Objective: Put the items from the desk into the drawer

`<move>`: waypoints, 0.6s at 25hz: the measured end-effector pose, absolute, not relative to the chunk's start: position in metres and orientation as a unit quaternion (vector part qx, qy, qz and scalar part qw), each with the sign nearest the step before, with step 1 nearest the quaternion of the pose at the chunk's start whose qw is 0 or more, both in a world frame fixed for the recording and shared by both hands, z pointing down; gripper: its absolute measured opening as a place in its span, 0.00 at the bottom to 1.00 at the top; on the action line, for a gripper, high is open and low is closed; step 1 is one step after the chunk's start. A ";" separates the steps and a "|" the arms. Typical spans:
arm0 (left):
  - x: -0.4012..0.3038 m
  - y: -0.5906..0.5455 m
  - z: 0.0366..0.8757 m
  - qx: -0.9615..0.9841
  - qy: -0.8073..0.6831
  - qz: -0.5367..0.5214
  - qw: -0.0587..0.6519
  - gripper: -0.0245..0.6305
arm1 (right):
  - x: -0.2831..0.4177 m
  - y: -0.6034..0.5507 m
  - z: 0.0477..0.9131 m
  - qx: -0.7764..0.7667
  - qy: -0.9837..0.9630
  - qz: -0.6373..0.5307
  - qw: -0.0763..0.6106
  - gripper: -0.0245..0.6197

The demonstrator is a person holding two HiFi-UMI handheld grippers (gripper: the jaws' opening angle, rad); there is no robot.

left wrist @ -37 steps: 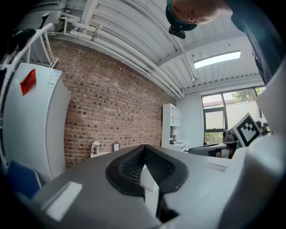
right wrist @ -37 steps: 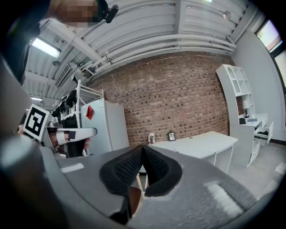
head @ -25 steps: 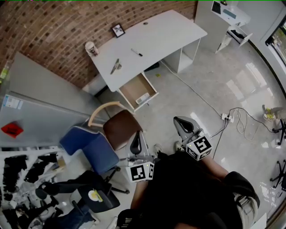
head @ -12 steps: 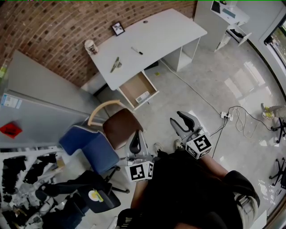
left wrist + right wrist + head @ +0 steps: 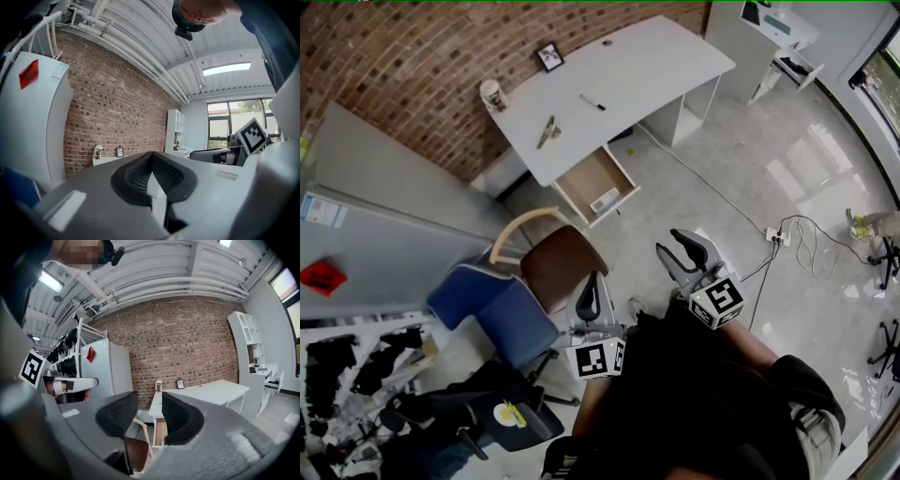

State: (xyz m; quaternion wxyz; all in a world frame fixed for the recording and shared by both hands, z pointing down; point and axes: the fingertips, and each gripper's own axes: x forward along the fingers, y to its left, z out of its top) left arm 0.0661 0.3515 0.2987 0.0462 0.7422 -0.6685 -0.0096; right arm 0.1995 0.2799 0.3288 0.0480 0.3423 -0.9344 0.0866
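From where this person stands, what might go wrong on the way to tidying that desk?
The brown chair and blue chair stand between the person and the open drawer, so they may get bumped on approach. The corded power strip lies on the floor to the right and could catch a foot. The pen on the desk is thin and might roll or slip when picked up.
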 end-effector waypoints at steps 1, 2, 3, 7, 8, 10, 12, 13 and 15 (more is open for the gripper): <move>0.064 0.352 0.301 0.745 -0.666 -0.009 0.047 0.06 | 0.196 0.280 0.330 0.344 -0.934 0.086 0.048 0.29; 0.062 0.352 0.303 0.746 -0.664 -0.009 0.050 0.06 | 0.193 0.281 0.331 0.346 -0.933 0.087 0.048 0.29; 0.059 0.352 0.304 0.746 -0.664 -0.009 0.054 0.06 | 0.191 0.280 0.332 0.347 -0.933 0.088 0.048 0.29; 0.052 0.348 0.307 0.743 -0.666 -0.014 0.064 0.06 | 0.185 0.274 0.333 0.349 -0.931 0.095 0.047 0.29; 0.051 0.346 0.308 0.743 -0.666 -0.014 0.065 0.06 | 0.184 0.271 0.333 0.349 -0.931 0.096 0.045 0.29; 0.050 0.338 0.311 0.743 -0.665 -0.012 0.066 0.06 | 0.182 0.262 0.335 0.349 -0.931 0.096 0.045 0.29; 0.049 0.328 0.312 0.743 -0.667 -0.008 0.063 0.06 | 0.180 0.249 0.338 0.348 -0.932 0.096 0.045 0.29; 0.048 0.322 0.312 0.741 -0.669 -0.007 0.062 0.06 | 0.179 0.242 0.339 0.346 -0.932 0.096 0.045 0.29; 0.045 0.310 0.314 0.736 -0.674 -0.006 0.065 0.06 | 0.176 0.227 0.343 0.343 -0.933 0.099 0.046 0.29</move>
